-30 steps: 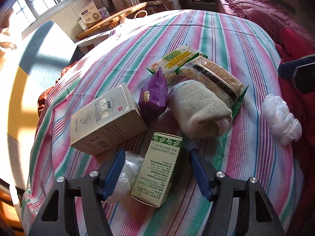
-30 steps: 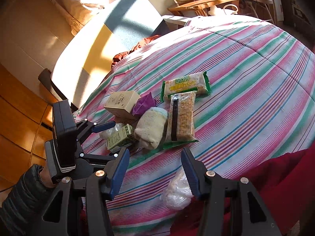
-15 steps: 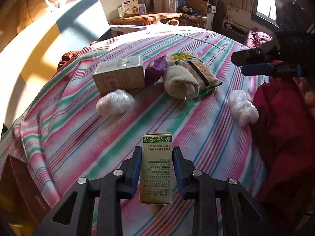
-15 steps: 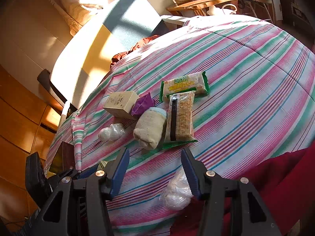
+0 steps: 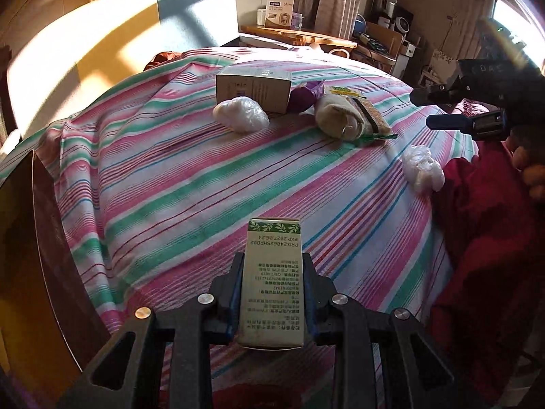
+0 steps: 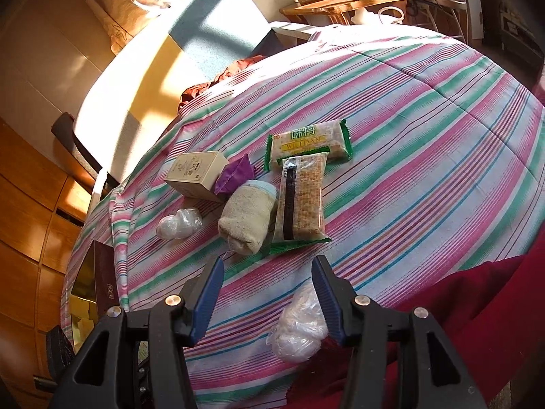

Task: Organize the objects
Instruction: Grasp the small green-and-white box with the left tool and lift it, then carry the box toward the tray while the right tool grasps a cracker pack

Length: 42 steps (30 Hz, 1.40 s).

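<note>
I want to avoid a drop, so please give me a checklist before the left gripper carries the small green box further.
1. Left gripper shut on green box: ok.
2. Box sits straight between the pads: ok.
3. Box lifted off the striped cloth: cannot tell.
4. Right gripper open, holding nothing: ok.
5. Right gripper apart from the plastic bundle: cannot tell.
6. Brown box at the bed edge open to receive it: cannot tell.
</note>
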Motion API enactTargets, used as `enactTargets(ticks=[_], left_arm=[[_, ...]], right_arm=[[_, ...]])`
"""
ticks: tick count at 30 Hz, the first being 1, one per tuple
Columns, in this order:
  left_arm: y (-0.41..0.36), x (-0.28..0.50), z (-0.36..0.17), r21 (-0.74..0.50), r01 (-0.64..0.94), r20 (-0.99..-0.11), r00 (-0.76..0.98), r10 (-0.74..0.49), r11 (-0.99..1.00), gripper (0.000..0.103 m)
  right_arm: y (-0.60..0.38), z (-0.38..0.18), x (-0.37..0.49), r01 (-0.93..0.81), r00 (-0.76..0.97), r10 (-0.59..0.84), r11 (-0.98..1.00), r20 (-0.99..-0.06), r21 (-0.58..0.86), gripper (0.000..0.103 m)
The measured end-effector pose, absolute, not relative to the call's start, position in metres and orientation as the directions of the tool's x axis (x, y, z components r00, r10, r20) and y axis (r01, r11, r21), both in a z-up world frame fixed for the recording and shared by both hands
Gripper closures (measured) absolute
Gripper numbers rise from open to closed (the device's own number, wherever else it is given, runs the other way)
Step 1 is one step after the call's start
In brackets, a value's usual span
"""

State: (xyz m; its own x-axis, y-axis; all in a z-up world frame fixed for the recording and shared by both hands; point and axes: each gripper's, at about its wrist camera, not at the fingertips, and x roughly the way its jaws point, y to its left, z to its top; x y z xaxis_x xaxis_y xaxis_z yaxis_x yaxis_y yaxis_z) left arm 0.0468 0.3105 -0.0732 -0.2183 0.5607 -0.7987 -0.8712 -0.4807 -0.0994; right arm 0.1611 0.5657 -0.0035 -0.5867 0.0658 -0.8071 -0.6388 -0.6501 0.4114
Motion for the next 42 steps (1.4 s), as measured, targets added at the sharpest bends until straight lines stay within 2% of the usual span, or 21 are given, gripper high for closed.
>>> enactTargets(ticks=[4, 11, 16, 20, 22, 23, 24, 25, 27, 35, 42], left_arm=[[0.308, 0.049, -0.076, -0.092, -0.872, -0.795, -0.227, 0.563, -0.481, 0.073], [0.305, 0.046, -0.077, -0.118, -0.867, -0.785, -0.217, 0.580, -0.485, 0.073], [0.304, 0.045, -0.078, -0.133, -0.863, -0.780, -0.212, 0.589, -0.487, 0.072], [0.303, 0.044, -0.079, -0.144, -0.862, -0.775, -0.207, 0.596, -0.486, 0.072], [0.303, 0.044, -0.079, -0.147, -0.861, -0.773, -0.207, 0.599, -0.487, 0.072], [0.302, 0.044, -0.080, -0.148, -0.860, -0.773, -0.208, 0.600, -0.489, 0.072], [0.302, 0.044, -0.080, -0.146, -0.860, -0.771, -0.212, 0.601, -0.490, 0.072], [0.302, 0.045, -0.080, -0.142, -0.860, -0.770, -0.216, 0.601, -0.491, 0.072], [0.302, 0.046, -0.080, -0.135, -0.859, -0.768, -0.224, 0.600, -0.494, 0.072], [0.299, 0.044, -0.071, -0.114, -0.833, -0.783, -0.260, 0.565, -0.541, 0.073], [0.274, 0.041, -0.032, -0.108, -0.778, -0.744, -0.349, 0.569, -0.618, 0.073]], right_arm=[[0.570, -0.008, 0.150, -0.683, -0.492, 0.060, -0.646, -0.868, 0.342, 0.050], [0.606, -0.003, 0.119, -0.755, -0.439, 0.098, -0.580, -0.893, 0.307, 0.050], [0.629, -0.030, 0.089, -0.806, -0.387, 0.102, -0.520, -0.916, 0.283, 0.050], [0.637, -0.050, 0.078, -0.814, -0.416, 0.088, -0.480, -0.905, 0.328, 0.049], [0.635, -0.060, 0.073, -0.820, -0.381, 0.093, -0.495, -0.920, 0.289, 0.049], [0.635, -0.062, 0.072, -0.826, -0.352, 0.108, -0.502, -0.930, 0.255, 0.050], [0.634, -0.061, 0.071, -0.824, -0.349, 0.114, -0.510, -0.930, 0.247, 0.059], [0.633, -0.061, 0.071, -0.820, -0.341, 0.120, -0.523, -0.932, 0.233, 0.064], [0.628, -0.062, 0.067, -0.814, -0.316, 0.139, -0.548, -0.939, 0.193, 0.066], [0.626, -0.064, 0.067, -0.808, -0.303, 0.146, -0.564, -0.942, 0.172, 0.066], [0.625, -0.063, 0.067, -0.807, -0.304, 0.154, -0.566, -0.940, 0.168, 0.066]])
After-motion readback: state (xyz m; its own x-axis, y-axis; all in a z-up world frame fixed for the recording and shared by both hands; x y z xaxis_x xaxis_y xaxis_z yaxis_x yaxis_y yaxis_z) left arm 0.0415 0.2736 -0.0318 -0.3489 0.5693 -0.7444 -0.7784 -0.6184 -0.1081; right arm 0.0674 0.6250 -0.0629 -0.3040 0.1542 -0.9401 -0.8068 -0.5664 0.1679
